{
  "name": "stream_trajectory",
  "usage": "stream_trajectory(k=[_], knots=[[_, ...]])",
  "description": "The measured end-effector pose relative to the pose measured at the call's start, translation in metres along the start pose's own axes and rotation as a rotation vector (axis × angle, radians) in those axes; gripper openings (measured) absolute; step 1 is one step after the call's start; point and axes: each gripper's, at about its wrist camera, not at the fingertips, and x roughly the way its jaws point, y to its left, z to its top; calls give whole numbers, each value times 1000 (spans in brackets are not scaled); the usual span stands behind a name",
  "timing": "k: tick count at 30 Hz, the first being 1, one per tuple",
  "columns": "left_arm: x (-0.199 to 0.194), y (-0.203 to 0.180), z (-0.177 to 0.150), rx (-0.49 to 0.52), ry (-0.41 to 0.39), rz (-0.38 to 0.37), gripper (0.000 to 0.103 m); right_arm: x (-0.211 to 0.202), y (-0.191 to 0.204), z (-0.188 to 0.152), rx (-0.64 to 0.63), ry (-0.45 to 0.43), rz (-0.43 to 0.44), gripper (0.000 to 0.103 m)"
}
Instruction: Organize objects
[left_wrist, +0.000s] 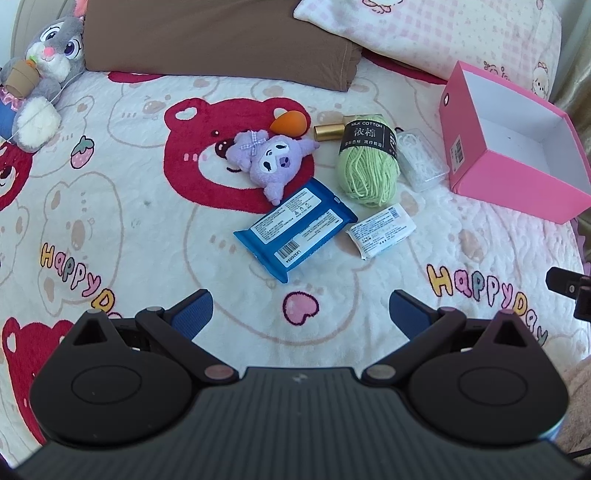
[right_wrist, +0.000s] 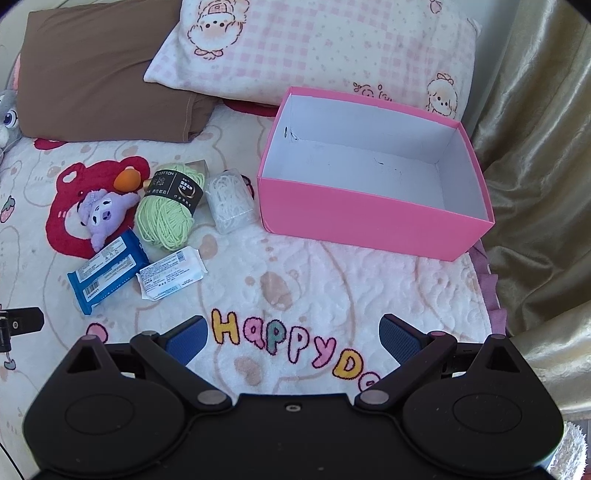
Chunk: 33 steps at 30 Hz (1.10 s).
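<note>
Resting on the bed (right_wrist: 332, 280), the pink box (right_wrist: 369, 225) sits open-topped at the right with a bare white interior holding nothing. Left of it, all loose on the blanket, lie a purple plush (right_wrist: 101, 218), blue wipes packet (right_wrist: 105, 271), white tissue pack (right_wrist: 171, 273), green yarn ball (right_wrist: 166, 214) and, just beside the box, a clear case of white picks (right_wrist: 231, 201). Left tongs (left_wrist: 301, 312) and right tongs (right_wrist: 291, 334) both stand spread wide, gripping nothing. Only the left wrist view shows the grey rabbit toy (left_wrist: 40, 74) whole; only the right shows the gold curtain (right_wrist: 535, 166).
</note>
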Motion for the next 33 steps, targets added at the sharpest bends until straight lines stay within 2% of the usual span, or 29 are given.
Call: stream_trajectory(k=[10,17,22,26,29,33], knots=[[-2,-1,0,-2,10,-6,103,4,-2,0,-2,11,1,101],[-35,7,8,19,-68,26,103,-3,2,12,-53,-7,-17,101],[-46,18,18,11,-63,-2,103,-7,5,21,-72,-19,-9,101],[-45,25,22,-1,-76,7,103,-6,13,24,-111,-35,67,101],[-40,39,26,-76,-91,-12,103,-3,27,27,-174,-63,150,101],[-27,54,28,-128,-109,-36,103,8,49,31,-264,-102,216,101]])
